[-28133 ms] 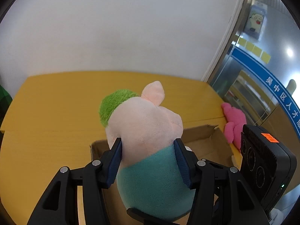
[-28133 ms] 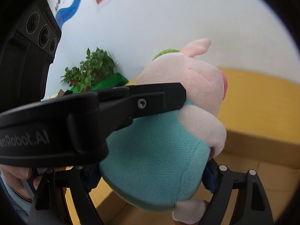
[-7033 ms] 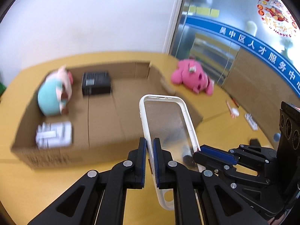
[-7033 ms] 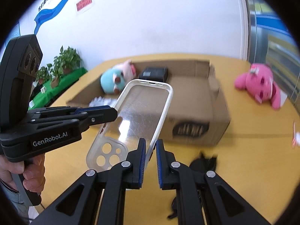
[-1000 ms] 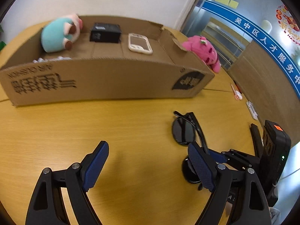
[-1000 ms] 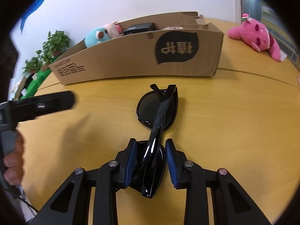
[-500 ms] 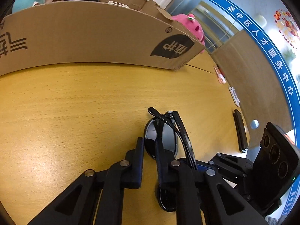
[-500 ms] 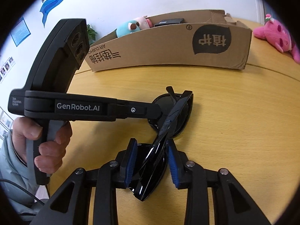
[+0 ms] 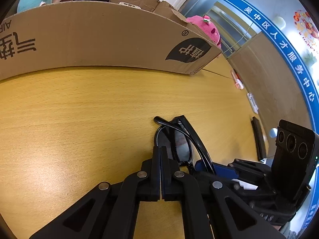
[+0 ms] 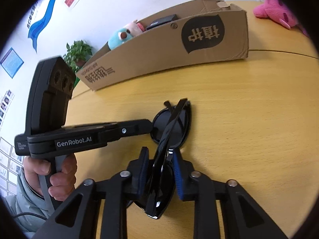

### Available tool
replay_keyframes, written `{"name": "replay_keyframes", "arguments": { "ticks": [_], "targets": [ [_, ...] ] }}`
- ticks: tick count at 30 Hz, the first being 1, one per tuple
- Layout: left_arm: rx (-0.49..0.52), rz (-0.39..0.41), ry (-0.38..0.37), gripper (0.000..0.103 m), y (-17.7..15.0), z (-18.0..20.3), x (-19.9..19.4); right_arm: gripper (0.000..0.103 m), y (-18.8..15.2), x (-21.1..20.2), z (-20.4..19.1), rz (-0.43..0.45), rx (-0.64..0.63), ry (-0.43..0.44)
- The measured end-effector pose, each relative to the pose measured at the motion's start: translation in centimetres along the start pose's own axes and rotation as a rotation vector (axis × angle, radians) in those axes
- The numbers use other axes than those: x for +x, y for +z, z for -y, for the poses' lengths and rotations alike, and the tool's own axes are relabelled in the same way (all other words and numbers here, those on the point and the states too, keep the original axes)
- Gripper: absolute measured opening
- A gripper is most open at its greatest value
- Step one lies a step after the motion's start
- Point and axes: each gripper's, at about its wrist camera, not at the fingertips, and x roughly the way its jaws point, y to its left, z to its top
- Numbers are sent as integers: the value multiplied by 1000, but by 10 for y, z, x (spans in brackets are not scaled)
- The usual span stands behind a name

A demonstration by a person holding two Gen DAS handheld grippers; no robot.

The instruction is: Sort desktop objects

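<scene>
Sunglasses point(image 10: 169, 139) folded on bench point(image 10: 249, 129), long axis running near-far toward cardboard box point(image 10: 159, 55). Right gripper point(image 10: 159, 171) clamped on near lens. Left gripper point(image 9: 159, 155) clenched at far lens's left rim; whether it pinches rim, unclear.

From my right wrist camera, my right gripper point(image 10: 160, 165) grips the folded black sunglasses point(image 10: 169, 139) at one lens, which stands tilted on edge between the pads. My left gripper point(image 10: 148, 126), jaws together, meets the rim of the other lens from the left. A hand point(image 10: 53, 175) holds its handle. Beyond, on the wooden table point(image 10: 249, 119), the cardboard box point(image 10: 159, 53) contains a teal plush toy point(image 10: 119, 36).
</scene>
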Motion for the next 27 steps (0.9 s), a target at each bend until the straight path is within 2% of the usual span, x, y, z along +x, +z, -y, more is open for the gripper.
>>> {"name": "replay_keyframes", "arguments": {
  "ticks": [2, 6, 12, 17, 19, 23, 24, 27],
  "targets": [
    [-29, -13, -14, 0, 1, -5, 1, 12, 2, -3, 0, 11, 2, -6],
    [-132, -41, -98, 0, 1, -20, 3, 12, 2, 1, -1, -1, 0, -27],
    [-223, -64, -190, 1, -2, -33, 7, 12, 0, 1, 4, 10, 41, 15],
    [-253, -78, -232, 1, -5, -38, 9, 12, -2, -6, 5, 43, 57, 63],
    [-263, -84, -259, 6, -5, -38, 9, 12, -1, -11, 4, 59, 60, 78],
    [-293, -84, -342, 31, -7, -41, 9, 11, 5, -17, 0, 88, 62, 106],
    [-295, -84, -356, 34, -8, -41, 9, 11, 6, -20, -1, 99, 63, 117],
    [-301, -86, -361, 35, -7, -39, 10, 10, 5, -30, -5, 125, 61, 137]
  ]
}}
